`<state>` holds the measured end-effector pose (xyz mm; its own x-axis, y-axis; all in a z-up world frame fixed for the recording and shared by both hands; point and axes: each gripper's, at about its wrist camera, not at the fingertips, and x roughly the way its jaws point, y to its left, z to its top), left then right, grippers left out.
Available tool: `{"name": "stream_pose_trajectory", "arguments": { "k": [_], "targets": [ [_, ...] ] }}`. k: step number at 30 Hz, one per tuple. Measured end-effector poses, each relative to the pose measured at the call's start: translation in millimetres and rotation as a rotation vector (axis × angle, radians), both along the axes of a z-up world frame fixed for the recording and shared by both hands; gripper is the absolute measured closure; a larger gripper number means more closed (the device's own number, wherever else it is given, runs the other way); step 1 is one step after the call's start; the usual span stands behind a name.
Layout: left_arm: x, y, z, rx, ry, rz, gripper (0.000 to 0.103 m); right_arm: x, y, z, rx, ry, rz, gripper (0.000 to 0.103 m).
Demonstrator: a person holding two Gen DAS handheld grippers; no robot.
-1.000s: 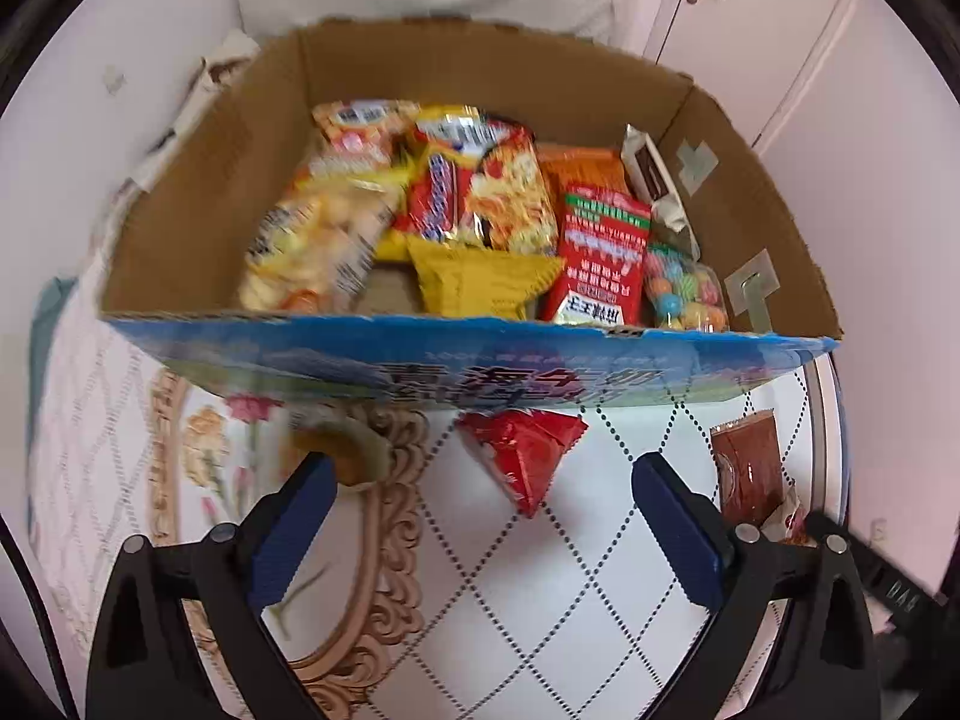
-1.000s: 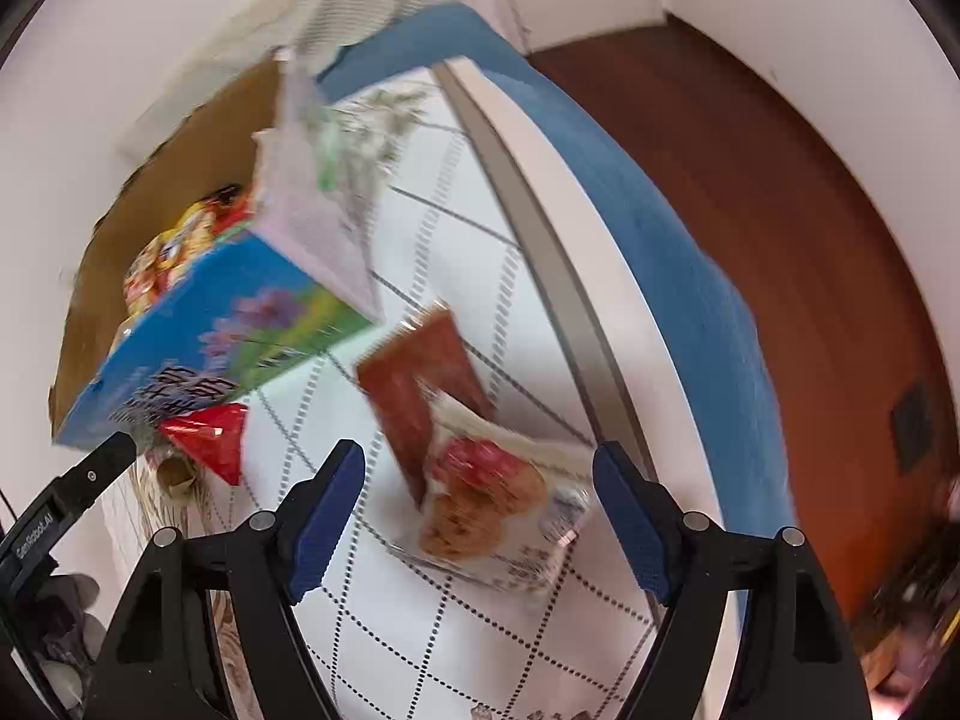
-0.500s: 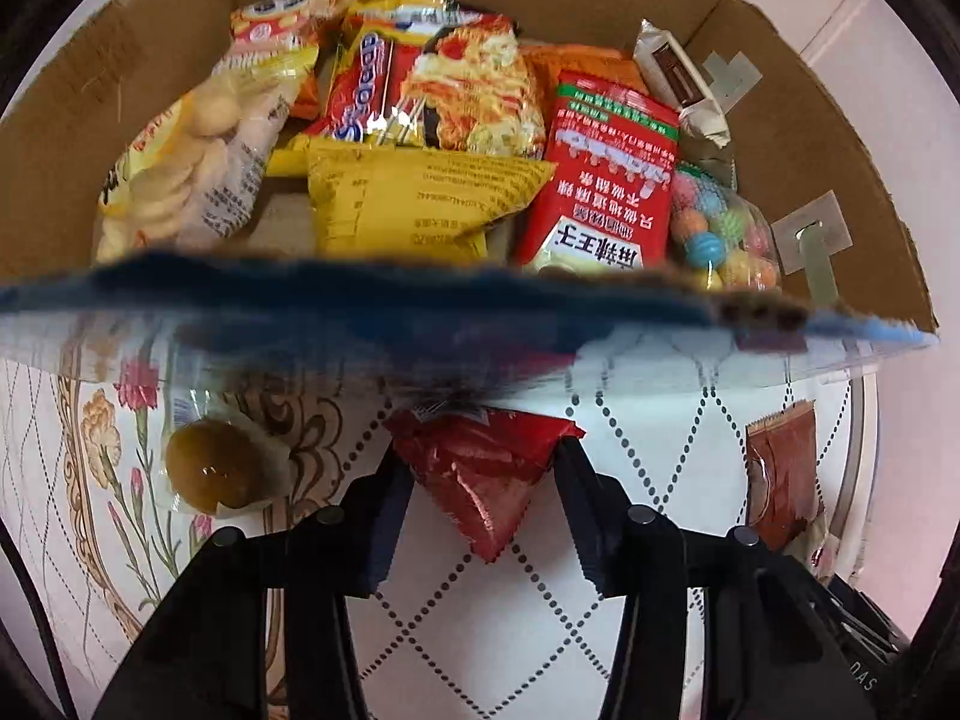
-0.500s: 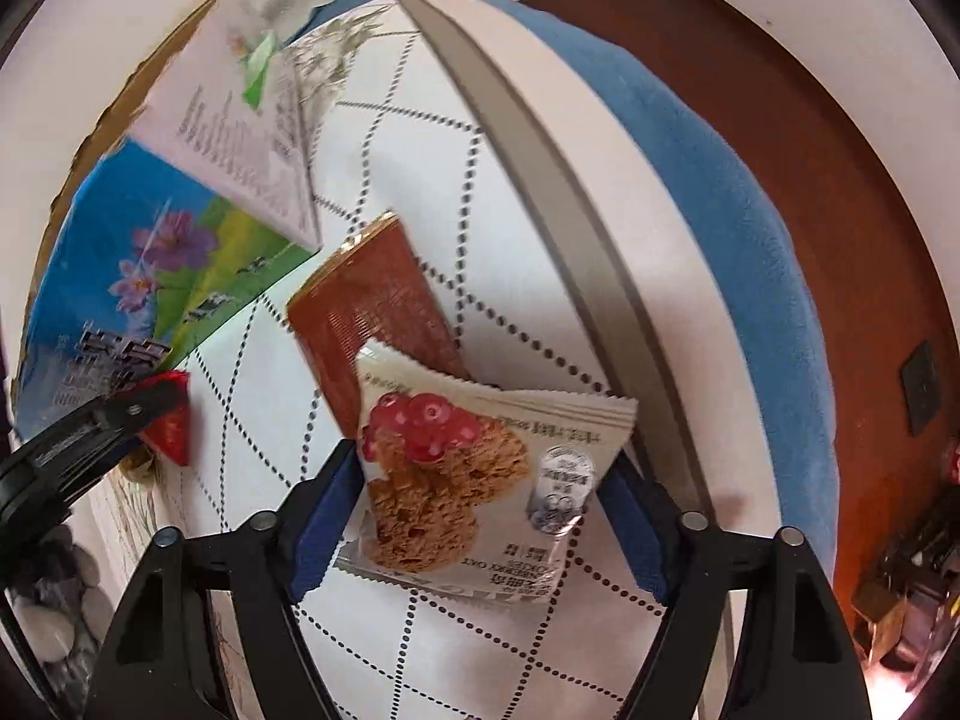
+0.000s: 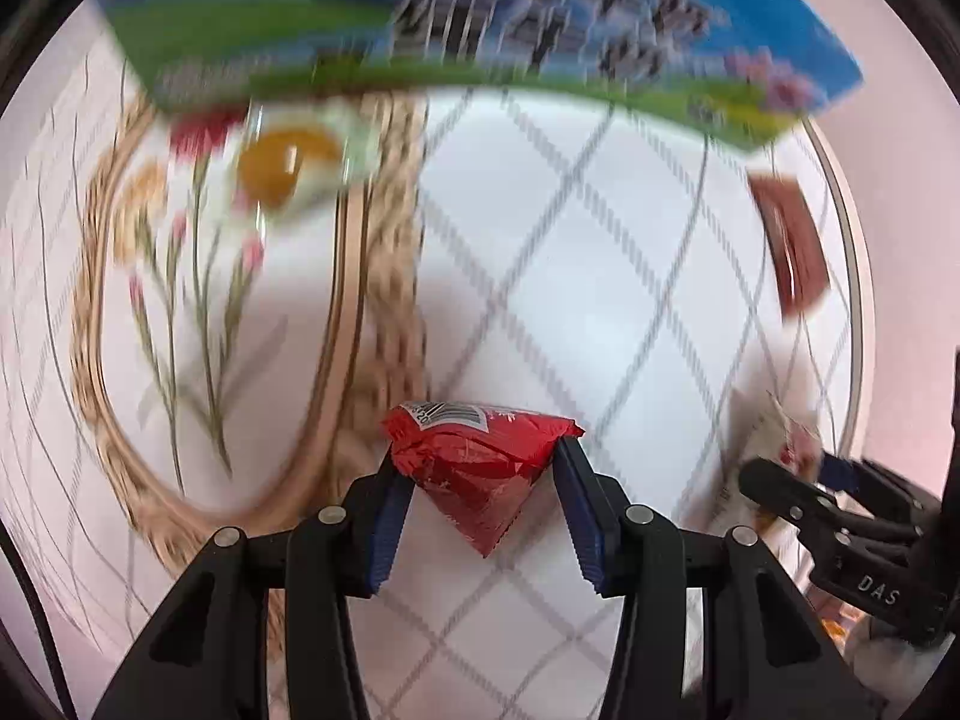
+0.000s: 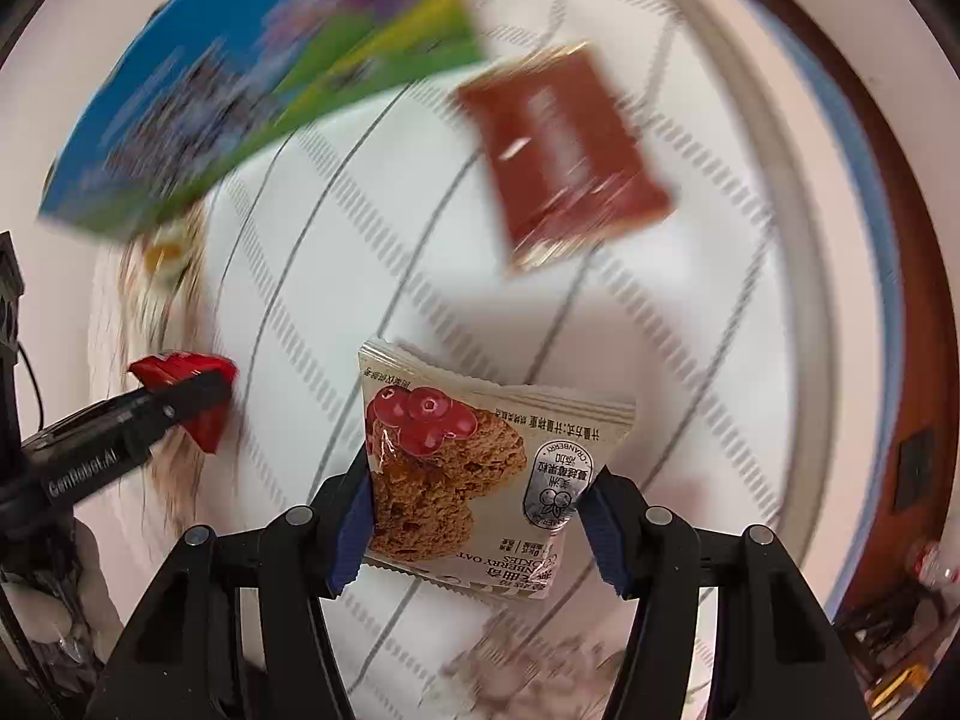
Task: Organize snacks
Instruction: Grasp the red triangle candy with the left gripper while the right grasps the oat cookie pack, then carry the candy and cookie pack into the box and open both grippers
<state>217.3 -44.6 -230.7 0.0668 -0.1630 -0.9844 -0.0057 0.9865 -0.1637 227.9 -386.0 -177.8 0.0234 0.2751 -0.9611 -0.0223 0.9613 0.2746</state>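
Observation:
My left gripper (image 5: 483, 474) is shut on a red triangular snack packet (image 5: 480, 468) and holds it above the tablecloth. My right gripper (image 6: 474, 498) is shut on a cranberry oat cookie packet (image 6: 474, 468). The snack box (image 5: 480, 18) shows only its blue and green printed front wall at the top of the left wrist view; it also shows in the right wrist view (image 6: 258, 72). The left gripper with the red packet (image 6: 192, 396) appears at the left of the right wrist view.
A brown flat packet (image 6: 564, 150) lies on the white diamond-patterned tablecloth (image 5: 600, 312) near the table's right edge; it also shows in the left wrist view (image 5: 792, 240). A clear-wrapped orange sweet (image 5: 288, 162) lies below the box front. Wooden floor (image 6: 900, 90) lies beyond the table.
Both grippers have closed on their packets and pulled back from the box with them. The views are blurred from motion, and the box interior is out of sight.

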Motion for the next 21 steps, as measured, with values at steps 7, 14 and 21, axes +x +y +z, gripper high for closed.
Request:
{"name": "stream_pose_trajectory", "arguments": {
  "k": [7, 14, 21],
  "targets": [
    [-12, 8, -25, -0.078, 0.023, 0.059, 0.054, -26, 35, -8, -0.022, 0.019, 0.091, 0.04],
    [3, -4, -34, -0.094, 0.022, 0.056, 0.048, -21, 48, -20, -0.038, 0.026, 0.076, 0.039],
    [14, -13, -23, -0.04, -0.014, 0.025, 0.057, -16, 54, -30, -0.053, 0.014, 0.081, 0.044]
  ]
}}
